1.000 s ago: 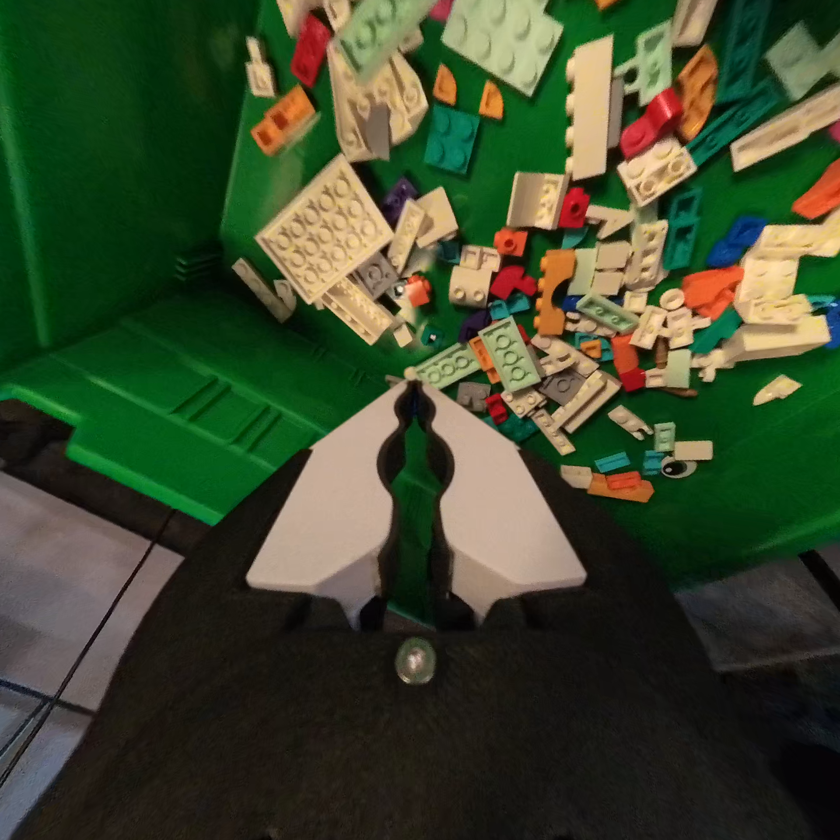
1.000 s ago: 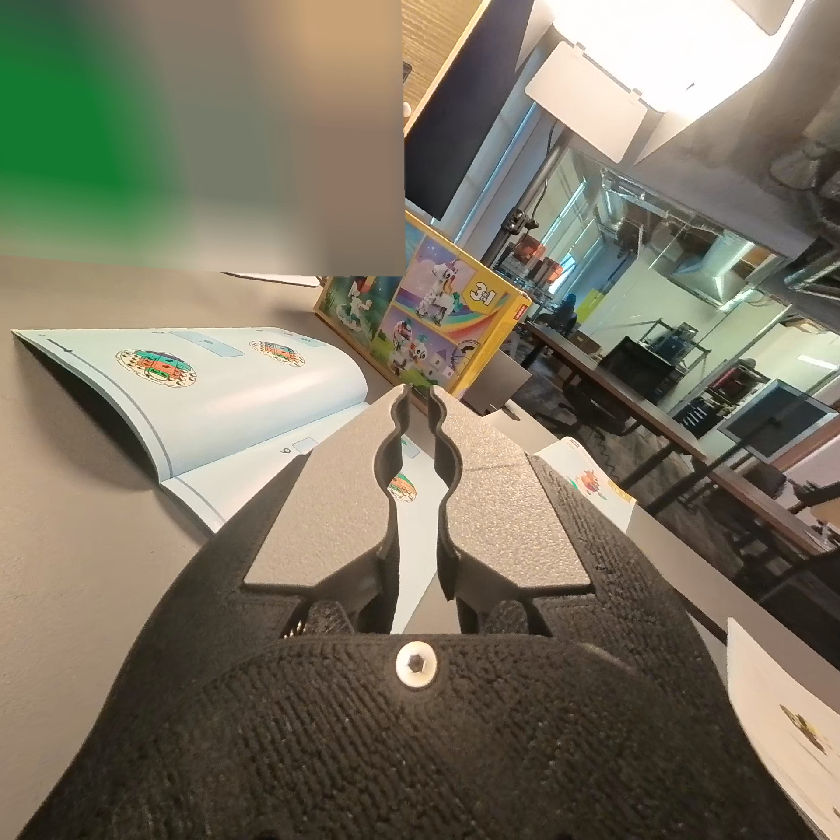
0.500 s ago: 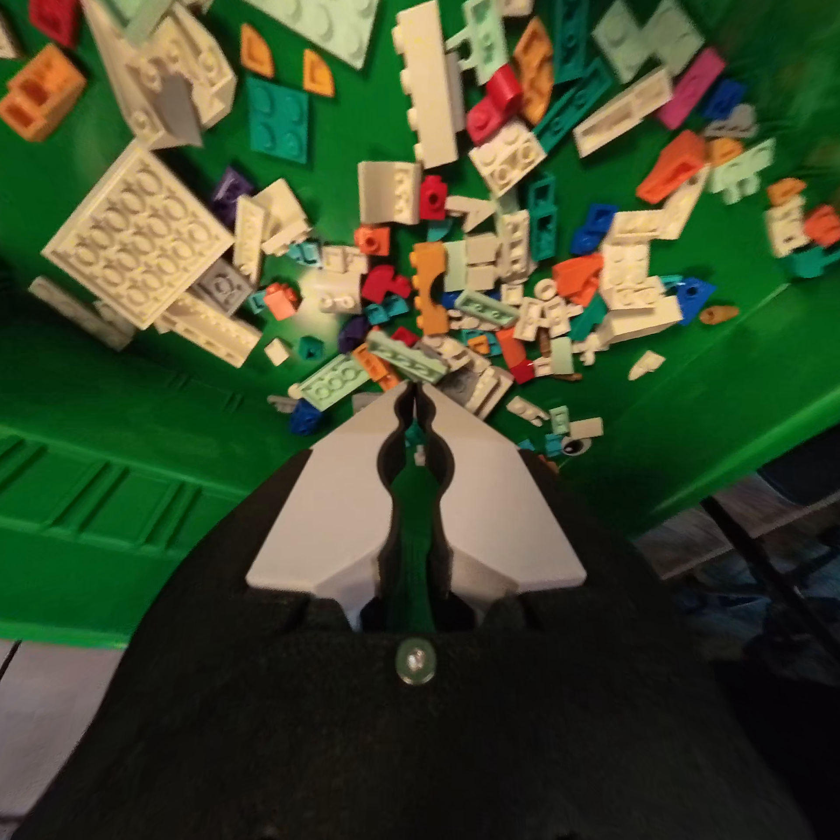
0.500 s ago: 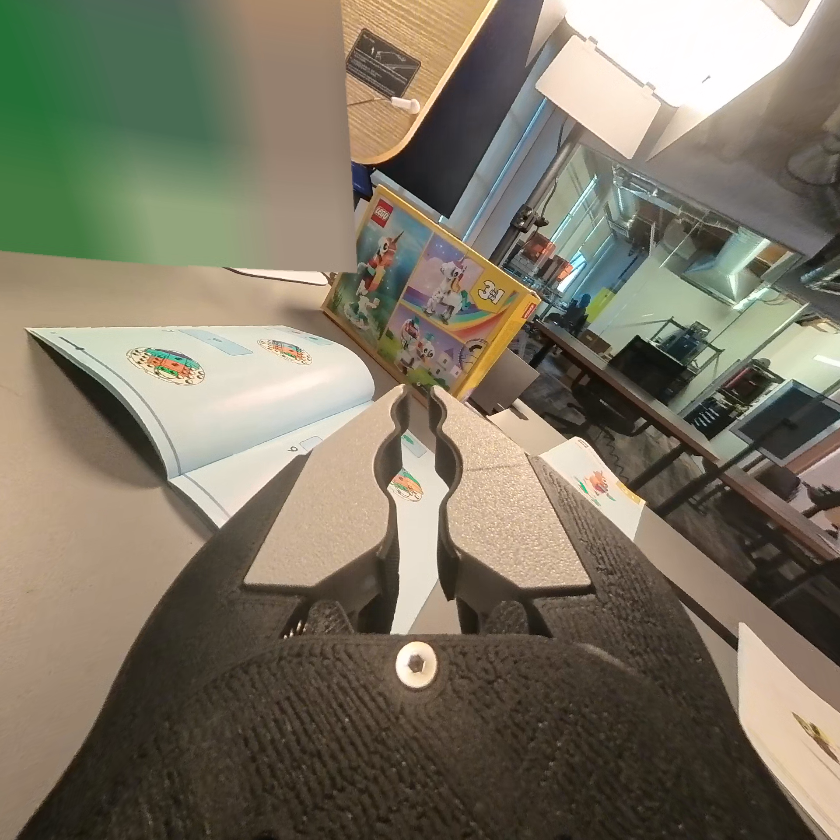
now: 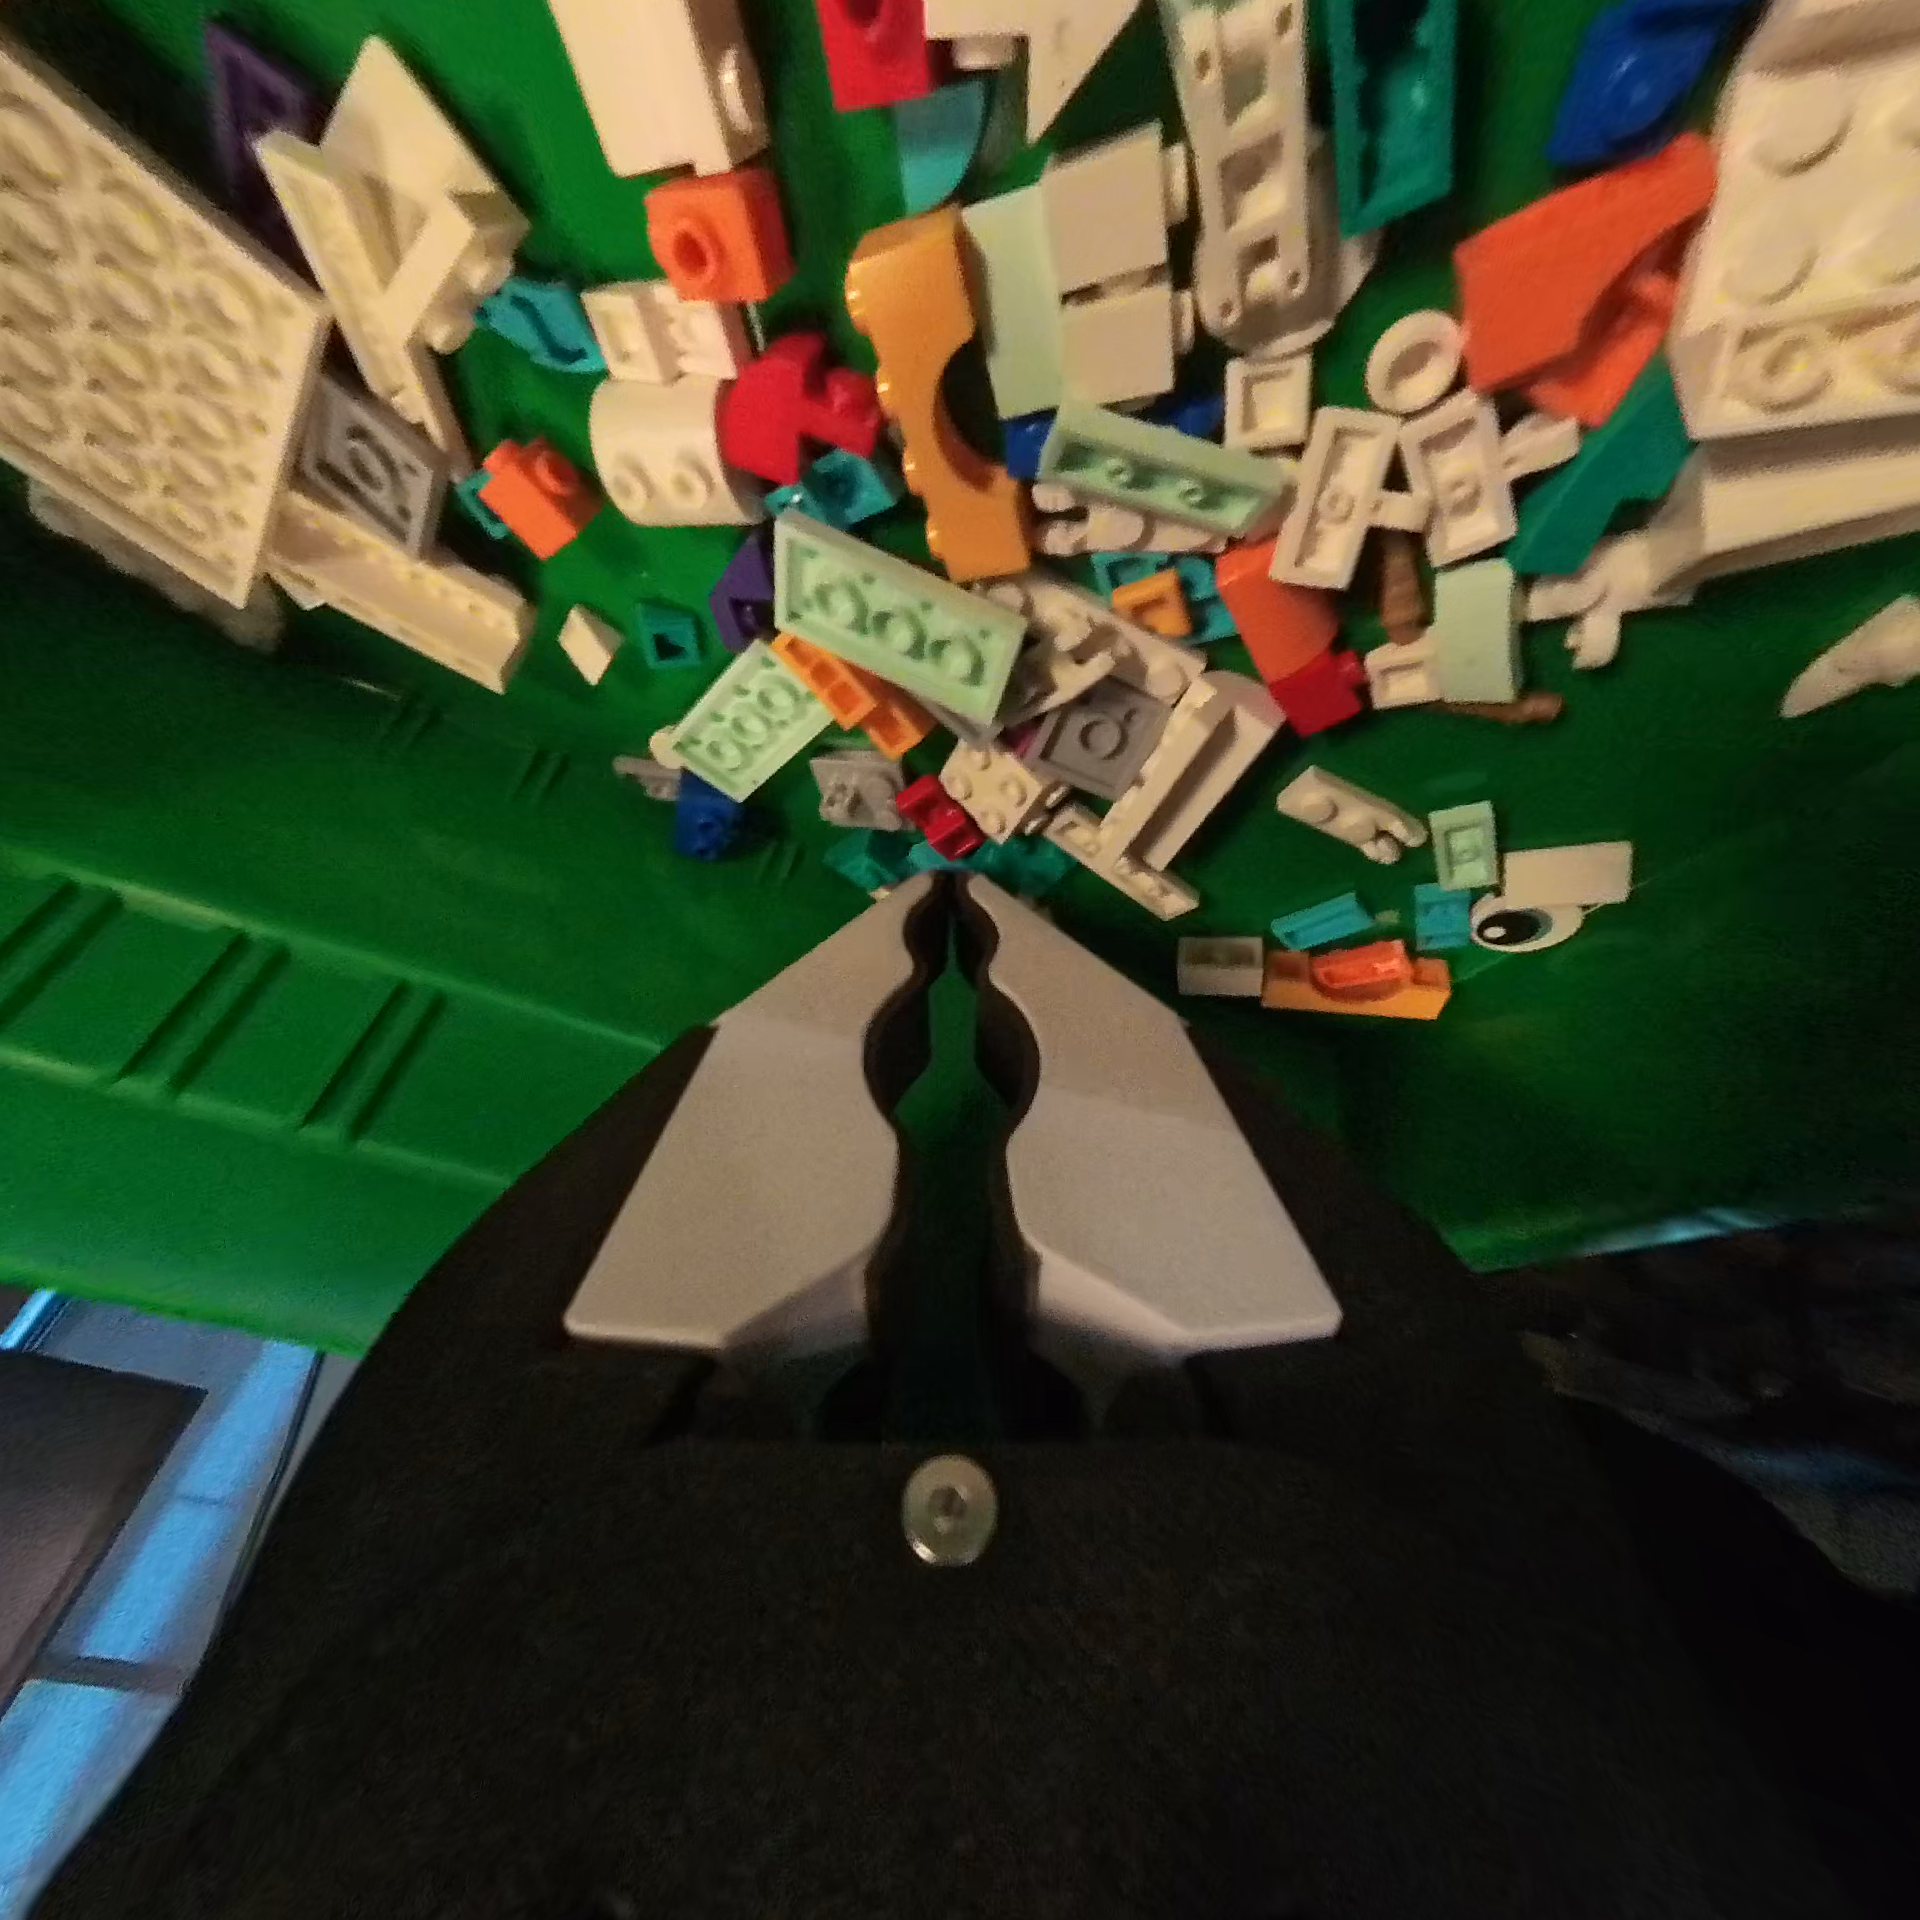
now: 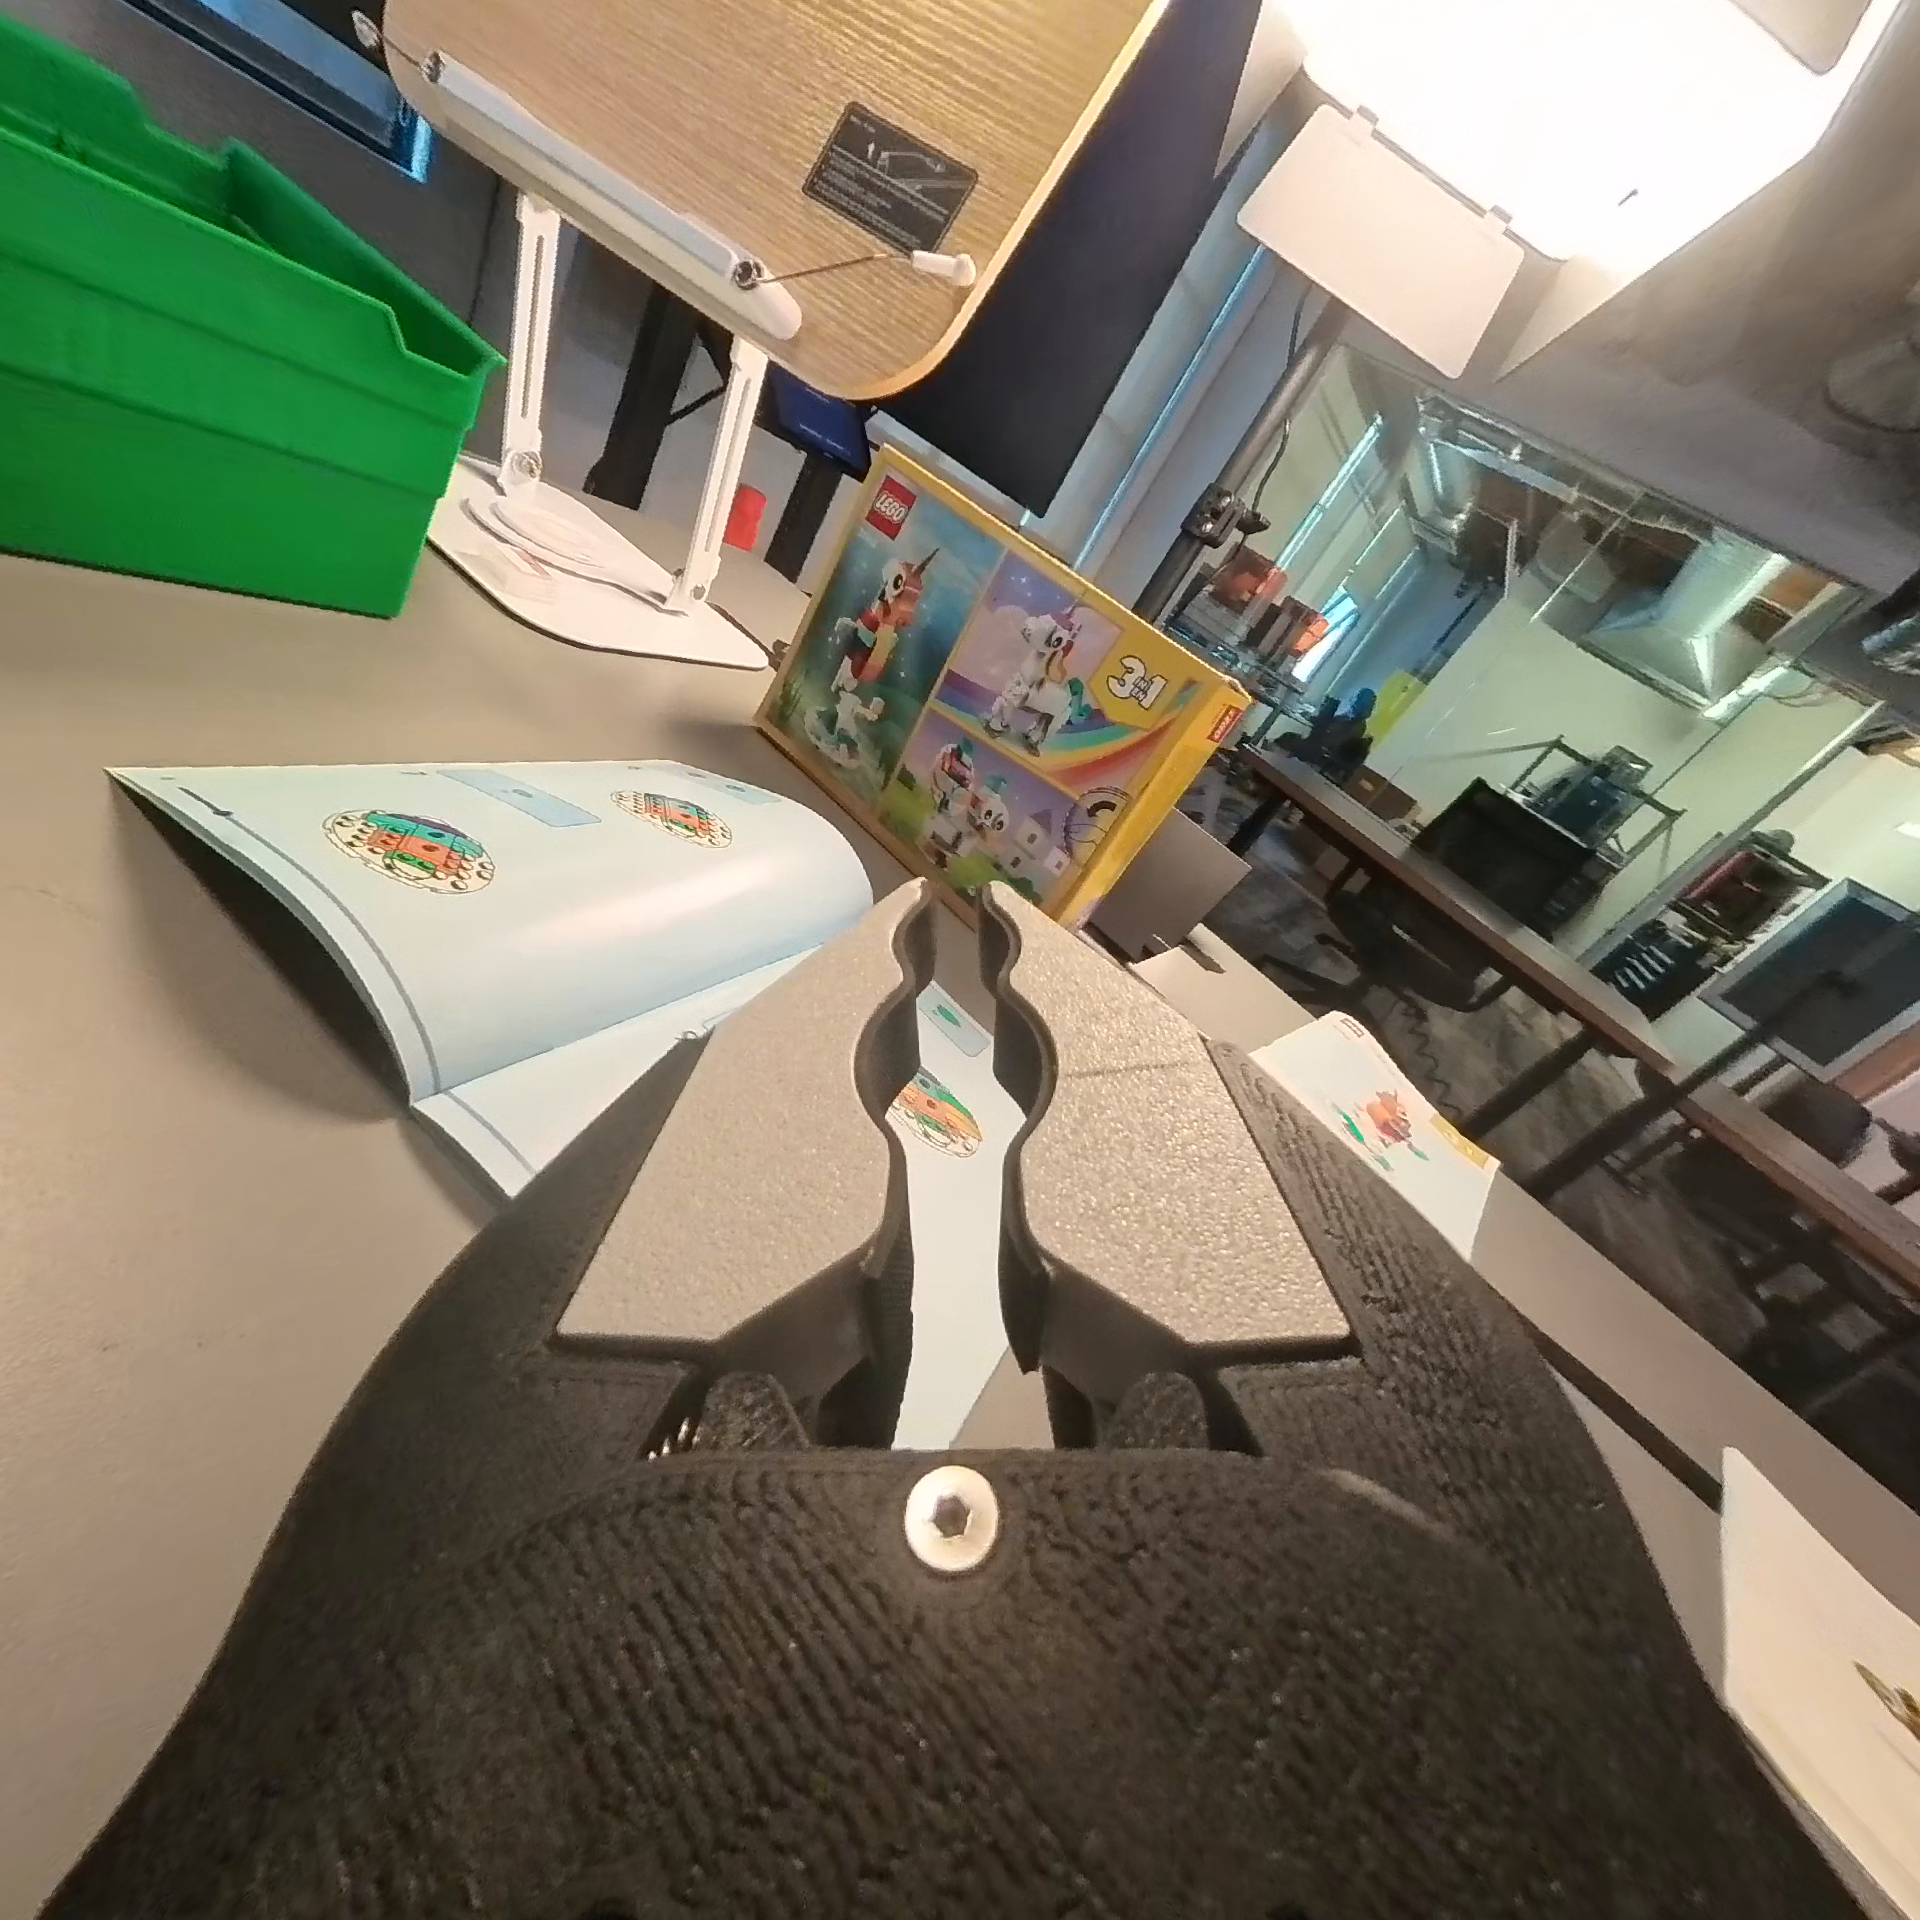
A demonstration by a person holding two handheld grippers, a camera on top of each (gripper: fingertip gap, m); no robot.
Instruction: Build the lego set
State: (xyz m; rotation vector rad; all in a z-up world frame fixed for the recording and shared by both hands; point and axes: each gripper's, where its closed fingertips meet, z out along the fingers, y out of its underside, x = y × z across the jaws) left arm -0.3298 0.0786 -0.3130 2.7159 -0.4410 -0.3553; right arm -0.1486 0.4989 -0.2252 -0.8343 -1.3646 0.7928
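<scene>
Loose lego pieces lie in a heap on the floor of a green bin (image 5: 312,1039). Among them are a light green 2x4 plate (image 5: 899,634), an orange arch (image 5: 935,395), a large white plate (image 5: 125,384) and a small red brick (image 5: 940,816). My left gripper (image 5: 951,883) is low in the bin, shut and empty, with its tips just short of teal pieces (image 5: 873,862) at the near edge of the heap. My right gripper (image 6: 956,899) is shut and empty, low over the grey table (image 6: 156,1247), pointing across the open instruction booklet (image 6: 582,904).
The lego set box (image 6: 997,727) stands behind the booklet. The green bin (image 6: 208,416) is at the far left, next to a white stand (image 6: 592,582) holding a wooden board (image 6: 727,156). More leaflets (image 6: 1371,1122) lie at the right, near the table edge. My hands' fingertips stand some 45 cm from each other. About 6 cm separates my left fingertips from the light green 2x4 plate (image 5: 899,634). The orange arch (image 5: 935,395) is about 8 cm from my left fingertips and 40 cm from my right.
My left gripper has moved down and forward into the bin, so the heap is much closer to its tips. My right gripper has barely moved.
</scene>
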